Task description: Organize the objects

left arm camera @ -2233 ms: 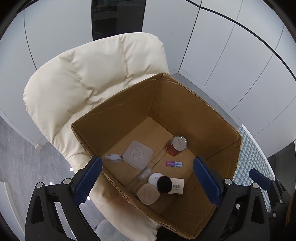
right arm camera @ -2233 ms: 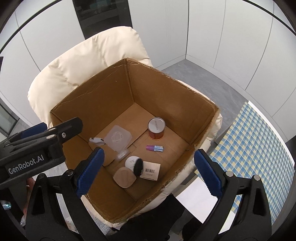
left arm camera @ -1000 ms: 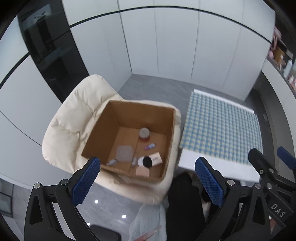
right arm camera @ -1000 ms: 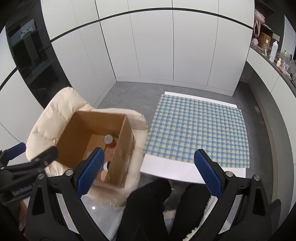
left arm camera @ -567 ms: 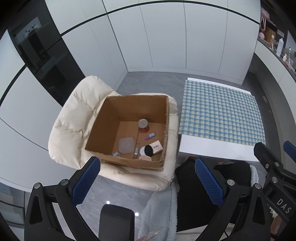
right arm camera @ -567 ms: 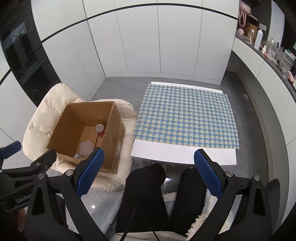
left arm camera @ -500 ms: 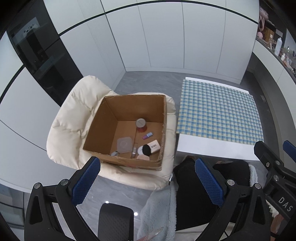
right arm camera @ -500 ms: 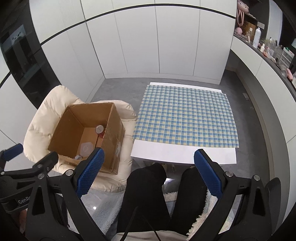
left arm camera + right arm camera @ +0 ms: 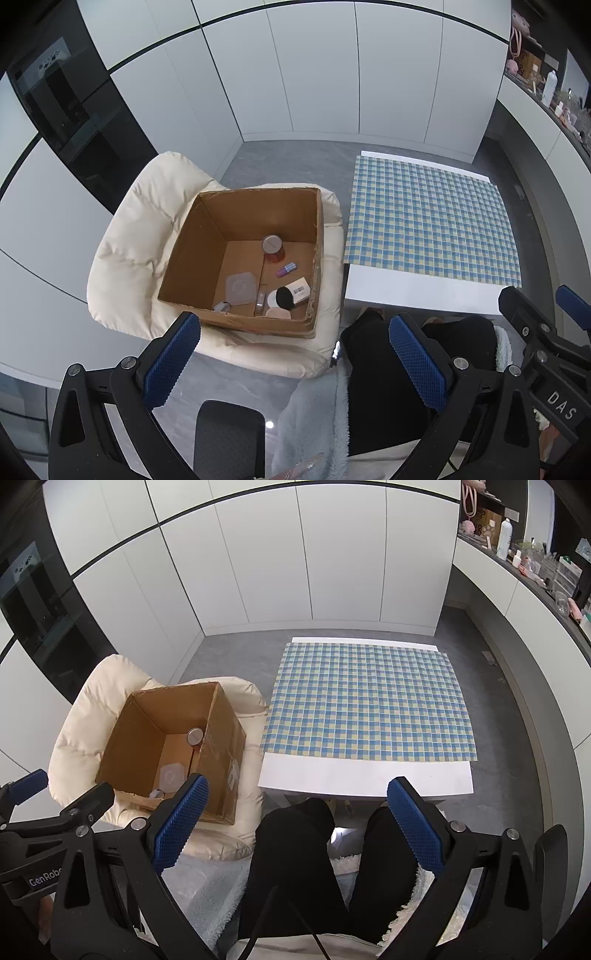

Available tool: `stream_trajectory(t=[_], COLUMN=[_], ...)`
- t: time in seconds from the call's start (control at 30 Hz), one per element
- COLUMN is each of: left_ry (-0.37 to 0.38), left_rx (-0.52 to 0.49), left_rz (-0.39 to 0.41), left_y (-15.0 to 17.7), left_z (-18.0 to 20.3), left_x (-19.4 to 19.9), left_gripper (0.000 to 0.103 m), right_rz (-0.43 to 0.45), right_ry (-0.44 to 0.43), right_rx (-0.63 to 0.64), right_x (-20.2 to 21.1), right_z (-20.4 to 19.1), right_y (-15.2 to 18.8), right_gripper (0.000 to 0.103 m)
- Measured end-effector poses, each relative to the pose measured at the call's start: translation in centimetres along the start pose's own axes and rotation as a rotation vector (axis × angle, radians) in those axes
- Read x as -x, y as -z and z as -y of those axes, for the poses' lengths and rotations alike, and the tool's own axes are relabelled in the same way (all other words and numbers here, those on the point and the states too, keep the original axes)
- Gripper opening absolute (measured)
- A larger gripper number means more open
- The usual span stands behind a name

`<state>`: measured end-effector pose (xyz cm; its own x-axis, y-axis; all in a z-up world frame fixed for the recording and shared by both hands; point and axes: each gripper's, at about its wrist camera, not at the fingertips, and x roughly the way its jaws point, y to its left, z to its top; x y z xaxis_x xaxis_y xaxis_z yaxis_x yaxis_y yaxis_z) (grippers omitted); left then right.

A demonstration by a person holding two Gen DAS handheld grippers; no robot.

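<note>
Left gripper jaws wide apart, holding nothing, high above floor. Right gripper same, spread wide, empty, over person's black-trousered legs. Beyond: open cardboard box on cream chair, just left of table. In box, nearest edge first: beige compact, black-headed brush, barcode carton, clear square lid. Purple tube lies flat, long axis slanting toward box's far right corner. Red can upright behind it. Checked cloth covers white table right of box.
</note>
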<state>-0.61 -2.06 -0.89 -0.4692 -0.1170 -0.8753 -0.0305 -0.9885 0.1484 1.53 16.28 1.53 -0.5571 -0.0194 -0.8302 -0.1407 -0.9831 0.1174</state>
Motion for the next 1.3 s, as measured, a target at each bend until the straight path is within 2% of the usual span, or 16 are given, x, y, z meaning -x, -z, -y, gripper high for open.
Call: stream_trajectory(t=[0.3, 1.3], left_ry=[-0.004, -0.016], left_rx=[0.005, -0.004], left_rz=[0.000, -0.011], left_y=[-0.01, 0.19], left_z=[-0.17, 0.20], left_x=[0.12, -0.41], left_gripper=[0.102, 0.102], right_rz=[-0.027, -0.035], right_ry=[-0.020, -0.012], right_rx=[0.014, 0.012], right_x=[-0.27, -0.59], right_z=[-0.50, -0.07], right_y=[0.36, 0.60], right_gripper=[0.099, 0.099])
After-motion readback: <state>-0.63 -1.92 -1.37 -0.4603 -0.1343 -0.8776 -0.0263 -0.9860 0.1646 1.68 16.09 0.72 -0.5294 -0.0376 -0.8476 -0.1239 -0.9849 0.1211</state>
